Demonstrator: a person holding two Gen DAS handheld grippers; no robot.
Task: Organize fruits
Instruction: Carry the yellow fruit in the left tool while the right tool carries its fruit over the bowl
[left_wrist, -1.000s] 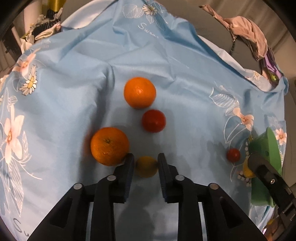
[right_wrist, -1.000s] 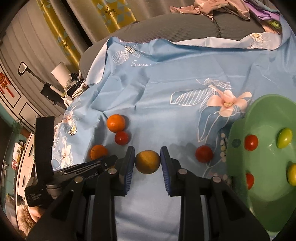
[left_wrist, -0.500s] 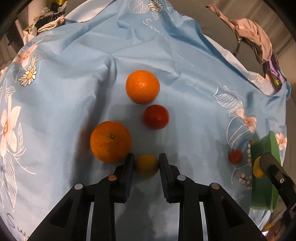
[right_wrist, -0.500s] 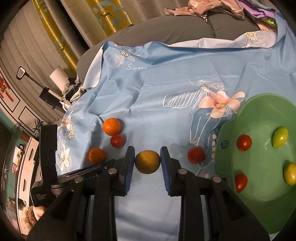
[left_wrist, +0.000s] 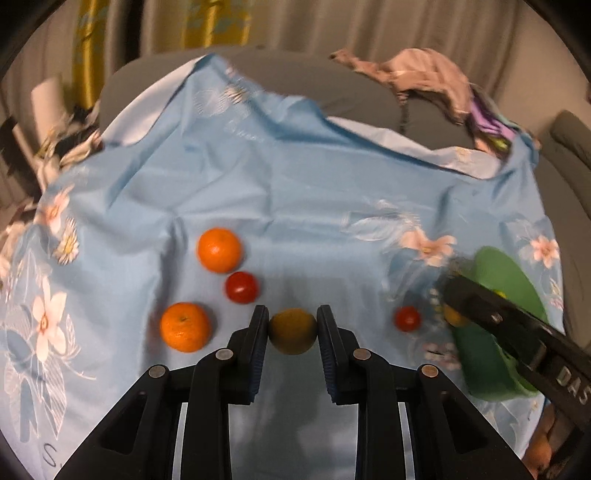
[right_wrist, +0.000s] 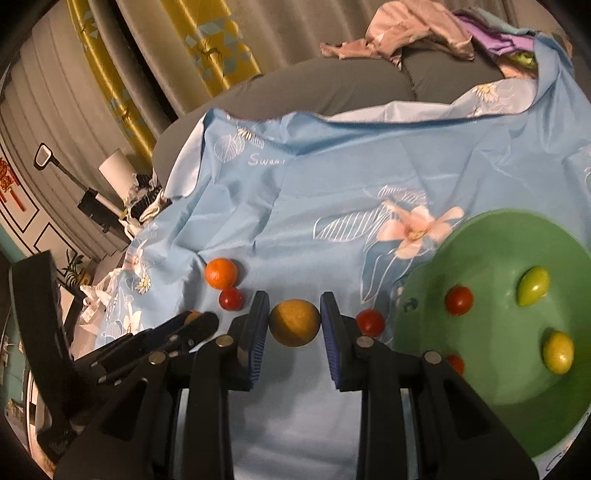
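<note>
While both of our grippers are closed on fruit, the rest lies spread on the blue floral cloth (left_wrist: 295, 192). Our left gripper (left_wrist: 291, 330) holds a yellow-brown fruit (left_wrist: 292, 331) between its pads, near the cloth's near edge. To its left on the cloth we see a near orange (left_wrist: 185, 326), a far orange (left_wrist: 219, 250) and a red tomato (left_wrist: 242, 287) between them, close to the far one. Our right gripper (right_wrist: 294, 323) pinches a second yellow fruit (right_wrist: 294, 322) in the same narrow grip. A small red tomato (right_wrist: 370, 322) lies on the cloth just beside the rim of the green bowl (right_wrist: 495, 369), which sits at the cloth's right edge. Inside the bowl we count two yellow-green fruits (right_wrist: 533, 291) and two red tomatoes (right_wrist: 458, 300), well apart from one another.
</note>
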